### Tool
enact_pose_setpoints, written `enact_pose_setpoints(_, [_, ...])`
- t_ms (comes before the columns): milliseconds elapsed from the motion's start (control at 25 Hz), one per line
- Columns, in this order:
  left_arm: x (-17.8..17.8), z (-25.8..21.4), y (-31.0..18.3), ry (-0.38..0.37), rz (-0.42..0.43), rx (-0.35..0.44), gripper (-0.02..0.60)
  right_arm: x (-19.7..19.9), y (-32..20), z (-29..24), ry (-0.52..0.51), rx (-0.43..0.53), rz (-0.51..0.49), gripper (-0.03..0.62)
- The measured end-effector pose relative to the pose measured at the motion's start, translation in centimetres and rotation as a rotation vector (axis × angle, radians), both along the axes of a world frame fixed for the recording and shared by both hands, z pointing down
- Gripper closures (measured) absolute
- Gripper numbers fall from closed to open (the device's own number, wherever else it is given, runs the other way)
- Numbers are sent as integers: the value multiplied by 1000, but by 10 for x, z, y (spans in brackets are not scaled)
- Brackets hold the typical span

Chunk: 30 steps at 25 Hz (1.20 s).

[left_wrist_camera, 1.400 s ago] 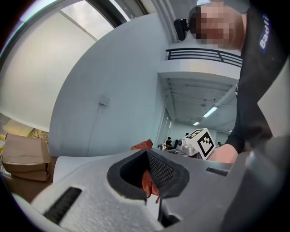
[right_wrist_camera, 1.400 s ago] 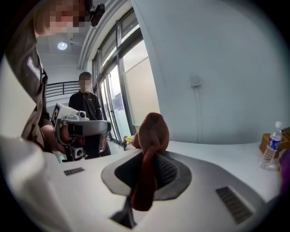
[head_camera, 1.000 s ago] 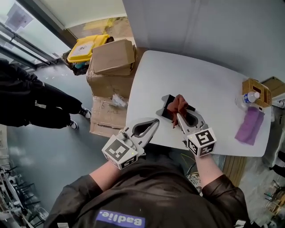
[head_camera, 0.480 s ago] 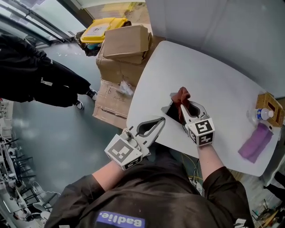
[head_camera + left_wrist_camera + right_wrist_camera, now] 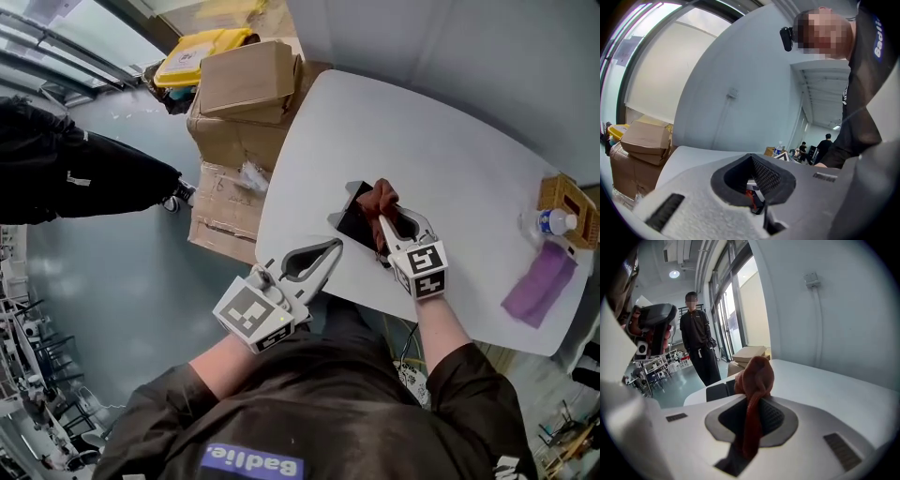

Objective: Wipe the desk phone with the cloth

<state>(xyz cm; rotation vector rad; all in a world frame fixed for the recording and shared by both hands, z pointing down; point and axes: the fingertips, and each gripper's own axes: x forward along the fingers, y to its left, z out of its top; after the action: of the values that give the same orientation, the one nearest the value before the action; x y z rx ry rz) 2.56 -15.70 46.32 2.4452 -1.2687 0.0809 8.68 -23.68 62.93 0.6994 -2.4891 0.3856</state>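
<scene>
The black desk phone (image 5: 353, 225) lies on the white table (image 5: 441, 159) near its front edge. My right gripper (image 5: 382, 221) is shut on a rust-brown cloth (image 5: 379, 198), whose bunched end rests on the phone's far right part. In the right gripper view the cloth (image 5: 755, 376) hangs up out of the shut right gripper (image 5: 752, 401), with the phone (image 5: 717, 391) just beyond at left. My left gripper (image 5: 334, 247) is shut and holds nothing; it hovers at the table's front-left edge, just short of the phone. In the left gripper view the left gripper (image 5: 751, 156) points over the tabletop.
Stacked cardboard boxes (image 5: 246, 82) and a yellow bin (image 5: 195, 54) stand off the table's left end. A water bottle (image 5: 547, 222), a small wooden box (image 5: 568, 208) and a purple cloth (image 5: 538, 283) sit at the table's right end. A person in black (image 5: 699, 345) stands on the floor at left.
The right gripper has kept the cloth on the phone, shifting it slightly over the phone's far side. The left gripper stays shut by the table edge. The bystander has moved a little.
</scene>
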Motion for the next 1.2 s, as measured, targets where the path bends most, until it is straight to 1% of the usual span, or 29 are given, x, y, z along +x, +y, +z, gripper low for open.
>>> enact_pose_setpoints(160, [17,4,-1,4,35,-6,580,25,2,12,28,-16,33,525])
enact_pose_setpoints(320, [29,5,2,29,52,-44,580,48,6,22,45,-41,79,525])
enact_pose_setpoints(480, [26,15,9,8,72,-51,580,70,12,33,73,-56,127,525])
enact_pose_setpoints(640, [27,16,16,4,100,-60,580,94,20,43,112,-84,189,525])
enact_pose_setpoints(760, [28,15,21,9,127,-53,580,103,25,38,104,-87,238,525])
enact_pose_setpoints(840, [26,14,23,13,142,-44,580,100,30,27,83,-76,258,525])
enact_pose_setpoints(960, [20,7,28,22,160,-28,580,84,38,4,52,-50,259,525])
enact_pose_setpoints(1200, [0,-12,39,29,186,13,580,25,55,-35,7,1,197,525])
